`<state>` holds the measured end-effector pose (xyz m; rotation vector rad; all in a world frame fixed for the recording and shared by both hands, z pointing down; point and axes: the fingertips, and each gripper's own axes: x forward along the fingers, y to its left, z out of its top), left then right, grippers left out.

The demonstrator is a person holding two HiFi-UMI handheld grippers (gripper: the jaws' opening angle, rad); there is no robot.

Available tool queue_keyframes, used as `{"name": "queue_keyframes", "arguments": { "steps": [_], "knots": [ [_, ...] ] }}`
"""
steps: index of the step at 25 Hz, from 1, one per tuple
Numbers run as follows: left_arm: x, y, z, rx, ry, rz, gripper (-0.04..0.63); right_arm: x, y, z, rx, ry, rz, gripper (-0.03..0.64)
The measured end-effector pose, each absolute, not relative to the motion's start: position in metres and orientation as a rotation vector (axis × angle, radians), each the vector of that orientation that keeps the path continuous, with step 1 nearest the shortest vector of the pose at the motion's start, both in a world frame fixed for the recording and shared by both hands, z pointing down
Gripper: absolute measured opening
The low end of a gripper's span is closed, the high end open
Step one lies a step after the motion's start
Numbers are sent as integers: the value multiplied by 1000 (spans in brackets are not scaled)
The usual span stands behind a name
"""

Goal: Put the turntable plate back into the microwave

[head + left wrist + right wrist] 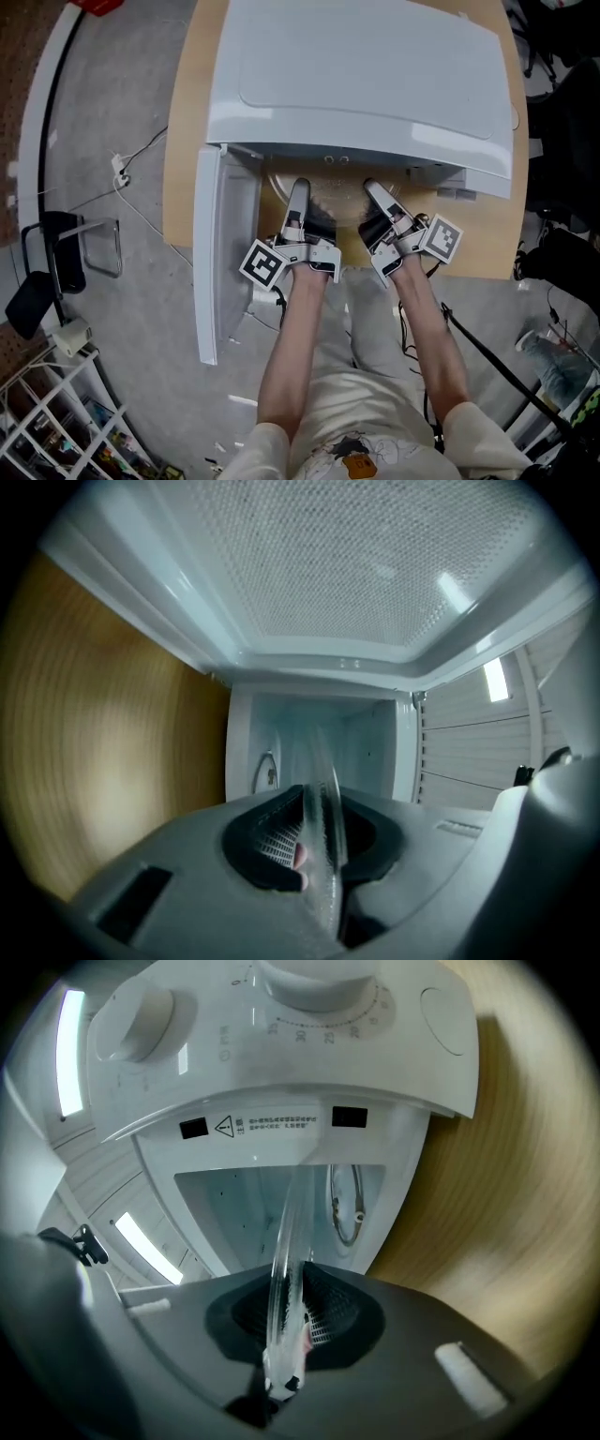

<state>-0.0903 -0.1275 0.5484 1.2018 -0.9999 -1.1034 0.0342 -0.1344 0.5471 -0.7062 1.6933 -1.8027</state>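
The clear glass turntable plate is held level at the mouth of the white microwave, its far part under the oven's top edge. My left gripper is shut on the plate's left rim and my right gripper on its right rim. In the left gripper view the plate shows edge-on between the jaws of the left gripper, running into the cavity. The right gripper view shows the plate the same way, clamped in the right gripper. A roller ring lies on the cavity floor.
The microwave door hangs open at the left, past the edge of the wooden table; its perforated window is close beside the left gripper. The control panel with knobs is beside the right gripper. Cables and a chair stand on the floor.
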Motion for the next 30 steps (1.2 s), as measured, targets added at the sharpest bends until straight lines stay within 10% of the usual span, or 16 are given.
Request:
{"name": "queue_keyframes", "arguments": {
  "steps": [26,30],
  "knots": [
    [-86,-194,577,1181,-957,-1070,49,36,-189,584,-821,1587,-1764,46],
    [-87,-196,576,1178,-958,-1070,52,31,-171,587,-772,1514,-1805,149]
  ]
}}
